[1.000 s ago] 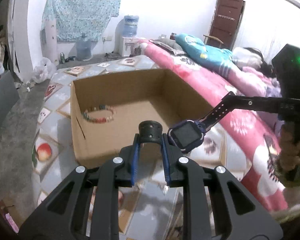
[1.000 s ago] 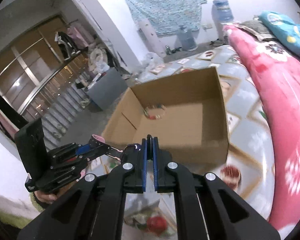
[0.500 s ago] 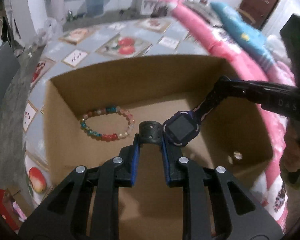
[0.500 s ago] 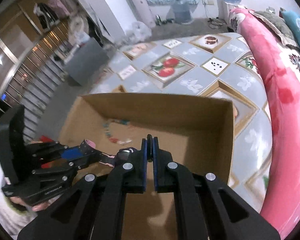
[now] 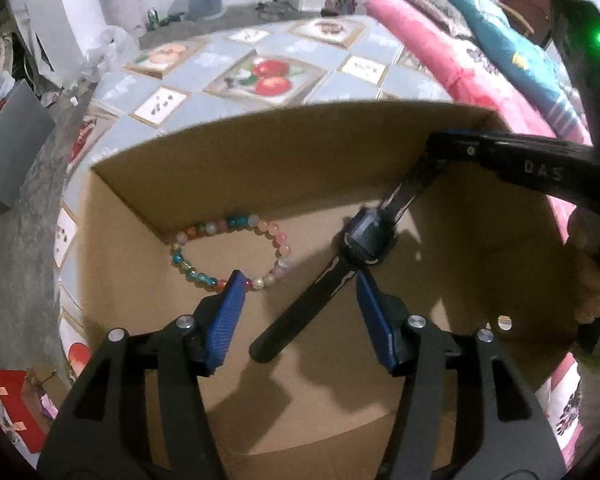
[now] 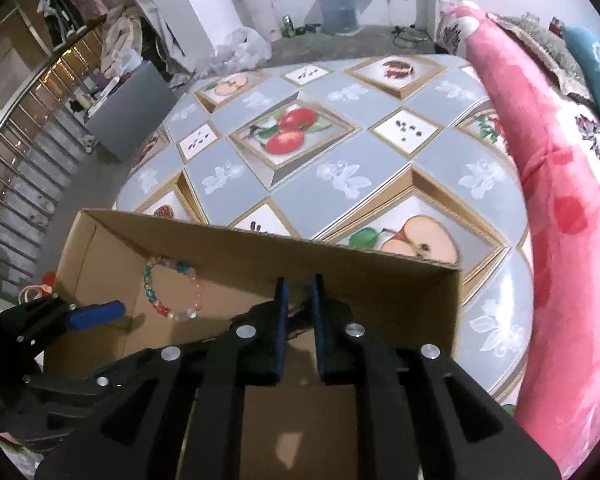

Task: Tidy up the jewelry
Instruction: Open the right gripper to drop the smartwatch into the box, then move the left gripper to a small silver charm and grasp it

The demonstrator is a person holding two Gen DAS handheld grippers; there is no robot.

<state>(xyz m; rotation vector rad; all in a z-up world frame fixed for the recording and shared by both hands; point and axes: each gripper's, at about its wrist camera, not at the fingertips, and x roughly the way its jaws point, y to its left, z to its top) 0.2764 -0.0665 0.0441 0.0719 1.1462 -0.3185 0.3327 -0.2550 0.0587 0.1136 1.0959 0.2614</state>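
Left wrist view: a purple watch [image 5: 366,236] w/ dark straps hangs over the floor of an open cardboard box [image 5: 260,152], its upper strap running up to the tip of the right gripper [image 5: 436,148], its lower strap slanting down between the blue pads [image 5: 224,320] of the left gripper [image 5: 300,312]. Those jaws are opening; neither pad presses the strap, so the left tongs have let go. A beaded bracelet [image 5: 228,252] (multi-coloured, closed loop) lies flat on the box floor near the far-left corner, just beside the left pad.

Right wrist view: right gripper's jaws are opening, a narrow gap btwn the pads [image 6: 280,328]; a bit of strap shows in that gap, but whether the pads still pinch it can't be told. Box sits on a table [image 6: 340,184] covered w/ a fruit-print cloth; a pink blanket [image 6: 560,200] lies along the table's right side.
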